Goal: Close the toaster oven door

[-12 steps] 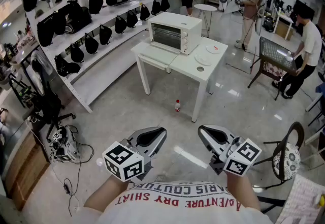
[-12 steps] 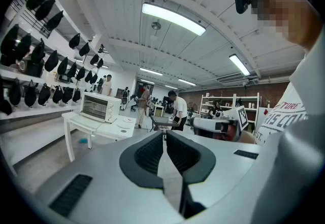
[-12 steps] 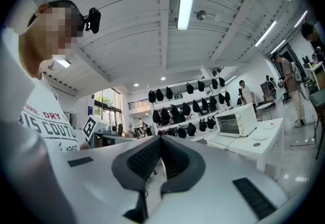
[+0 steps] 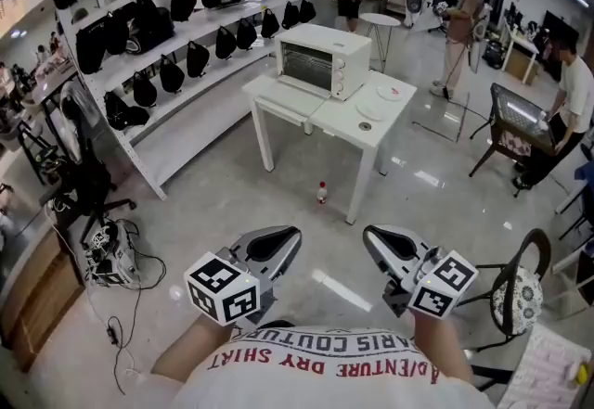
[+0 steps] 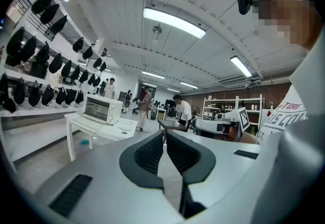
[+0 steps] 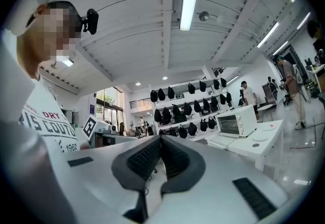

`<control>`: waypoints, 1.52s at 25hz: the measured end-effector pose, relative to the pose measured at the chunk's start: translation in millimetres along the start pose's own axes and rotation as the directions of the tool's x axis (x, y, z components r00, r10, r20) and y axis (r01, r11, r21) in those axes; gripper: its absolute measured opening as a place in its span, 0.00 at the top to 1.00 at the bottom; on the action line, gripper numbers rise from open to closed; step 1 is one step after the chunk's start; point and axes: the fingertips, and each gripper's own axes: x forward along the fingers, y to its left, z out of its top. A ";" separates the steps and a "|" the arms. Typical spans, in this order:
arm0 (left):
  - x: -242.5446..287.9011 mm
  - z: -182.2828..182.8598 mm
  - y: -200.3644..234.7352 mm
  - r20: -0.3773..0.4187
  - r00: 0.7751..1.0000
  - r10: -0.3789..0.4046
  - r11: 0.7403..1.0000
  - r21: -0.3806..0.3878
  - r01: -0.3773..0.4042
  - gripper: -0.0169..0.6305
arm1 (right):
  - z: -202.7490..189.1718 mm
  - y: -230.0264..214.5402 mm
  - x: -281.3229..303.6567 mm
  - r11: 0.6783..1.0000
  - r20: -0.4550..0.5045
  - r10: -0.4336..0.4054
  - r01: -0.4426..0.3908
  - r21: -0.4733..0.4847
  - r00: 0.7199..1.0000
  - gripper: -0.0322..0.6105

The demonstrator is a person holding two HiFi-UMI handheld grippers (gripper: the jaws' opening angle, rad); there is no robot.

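Over on the far corner of the white table (image 4: 345, 133) sits the toaster oven (image 4: 323, 59). Its door (image 4: 281, 107) looks flopped down flat over the table's left edge, so nothing's closed yet imo. Both tongs are down by the person's belly, well apart from the table. The left gripper (image 4: 286, 238) is pressed together with nothing in it, and the right gripper (image 4: 375, 240) is the same deal, pinched on air. So this is just the approach step. Next move, I'd guess: walk up, get a closed tip under the door's front lip and swing it up until it sits flush.
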 end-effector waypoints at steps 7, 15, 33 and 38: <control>1.7 -6.0 8.5 0.004 1.000 0.012 1.000 -0.019 -0.012 0.91 | -9.4 -6.9 0.1 0.999 -0.015 -0.006 0.006 0.036 1.000 0.91; 21.5 -16.2 37.7 -0.026 1.000 -0.001 0.999 -0.048 0.000 0.91 | -28.9 -35.1 19.1 0.994 -0.038 -0.039 0.042 0.097 0.999 0.91; 111.1 24.7 283.5 -0.067 0.997 0.042 0.995 -0.092 -0.048 0.91 | -29.1 -190.2 233.2 0.989 -0.099 -0.022 0.037 0.146 0.995 0.91; 134.0 46.6 375.4 -0.069 0.993 0.092 0.993 -0.062 -0.096 0.91 | -24.1 -244.1 305.7 0.988 -0.108 -0.030 0.046 0.148 0.994 0.91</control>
